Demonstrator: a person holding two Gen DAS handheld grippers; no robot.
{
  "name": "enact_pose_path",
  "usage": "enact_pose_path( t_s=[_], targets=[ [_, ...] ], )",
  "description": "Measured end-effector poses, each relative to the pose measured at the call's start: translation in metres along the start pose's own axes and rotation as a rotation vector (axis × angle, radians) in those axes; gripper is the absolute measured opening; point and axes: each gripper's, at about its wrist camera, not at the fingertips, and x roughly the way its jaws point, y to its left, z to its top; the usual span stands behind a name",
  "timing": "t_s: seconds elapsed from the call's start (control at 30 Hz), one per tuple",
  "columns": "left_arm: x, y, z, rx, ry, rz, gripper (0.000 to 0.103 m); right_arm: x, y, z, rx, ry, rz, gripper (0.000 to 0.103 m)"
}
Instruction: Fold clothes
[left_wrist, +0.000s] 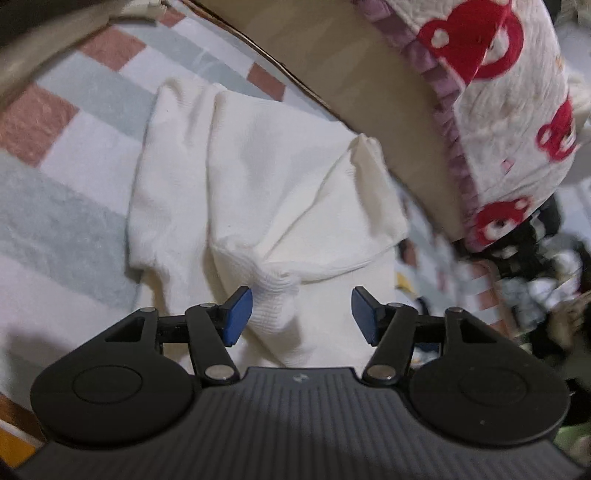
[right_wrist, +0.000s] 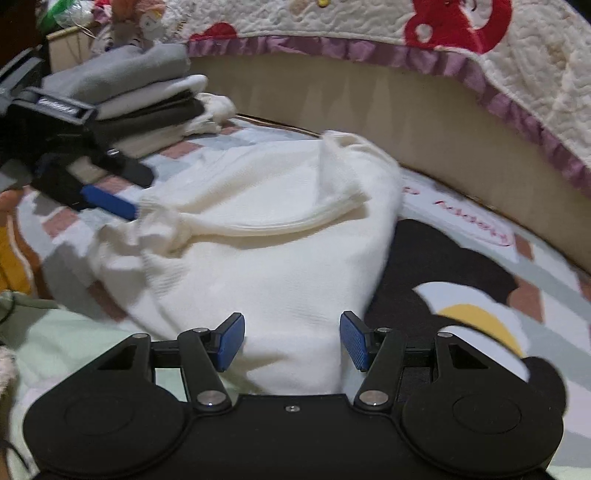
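Left wrist view, the cloth: a white knitted garment (left_wrist: 258, 192) lies half folded on a checked blanket (left_wrist: 55, 206), close to a tan bed side (left_wrist: 354, 77).
Left wrist view, the tool: the left gripper (left_wrist: 302, 314) is let go. Its blue pads (left_wrist: 238, 314) stand apart, and a bunched bit of the white cloth sits between them. One pad looks to be just touching the cloth, but nothing is squeezed.
Left wrist view, up above: a quilt with red bears (left_wrist: 498, 74) hangs over the bed side.
Right wrist view, the cloth: the same white garment (right_wrist: 266, 236) fills the middle, with a flap folded over the top and a lumpy, twisted spot near the left gripper (right_wrist: 110, 203).
Right wrist view, the tool: the right gripper (right_wrist: 291, 341) is also let go. Its pads are wide apart with flat cloth lying under them, not pinched.
Right wrist view, behind: a pile of folded clothes (right_wrist: 144, 99) sits at the back.
What could go wrong: the twisted lump may stay in the fold and make it bumpy, because nobody is holding it flat.
Another worry: a pad could snag the knit and drag the flap open again.
One more: a big swing could knock the pile over.
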Motion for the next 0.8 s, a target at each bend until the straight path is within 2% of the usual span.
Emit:
enact_pose_path(
  t_s=[0.17, 0.27, 0.33, 0.4, 0.47, 0.5, 0.53, 0.6, 0.7, 0.8],
  targets=[
    [0.025, -0.030, -0.017, 0.206, 0.082, 0.105, 0.065, 0.009, -0.022, -0.012, 0.152, 0.046, 0.060, 0.063],
    [0.045, -0.043, -0.031, 0.292, 0.117, 0.177, 0.066, 0.018, -0.029, -0.021, 0.220, 0.071, 0.096, 0.063],
    [0.051, -0.044, -0.034, 0.300, 0.055, 0.226, 0.066, 0.022, -0.030, -0.024, 0.249, 0.076, 0.106, 0.063],
    [0.055, -0.045, -0.033, 0.287, 0.006, 0.240, 0.063, 0.025, -0.031, -0.027, 0.272, 0.076, 0.111, 0.064],
    [0.056, -0.042, -0.031, 0.278, -0.014, 0.264, 0.035, 0.027, -0.031, -0.029, 0.287, 0.073, 0.110, 0.066],
    [0.056, -0.041, -0.030, 0.284, -0.021, 0.286, 0.010, 0.028, -0.032, -0.030, 0.295, 0.072, 0.113, 0.066],
    [0.055, -0.041, -0.029, 0.291, -0.034, 0.303, 0.009, 0.027, -0.033, -0.032, 0.300, 0.069, 0.120, 0.066],
    [0.035, -0.040, -0.028, 0.253, -0.094, 0.274, 0.008, 0.026, -0.034, -0.034, 0.311, 0.065, 0.134, 0.066],
    [-0.005, -0.062, -0.039, 0.339, -0.239, 0.295, 0.008, 0.023, -0.033, -0.032, 0.303, 0.052, 0.161, 0.067],
    [-0.007, -0.056, -0.054, 0.278, -0.199, 0.319, 0.008, 0.021, -0.027, -0.027, 0.244, 0.067, 0.153, 0.067]
  ],
)
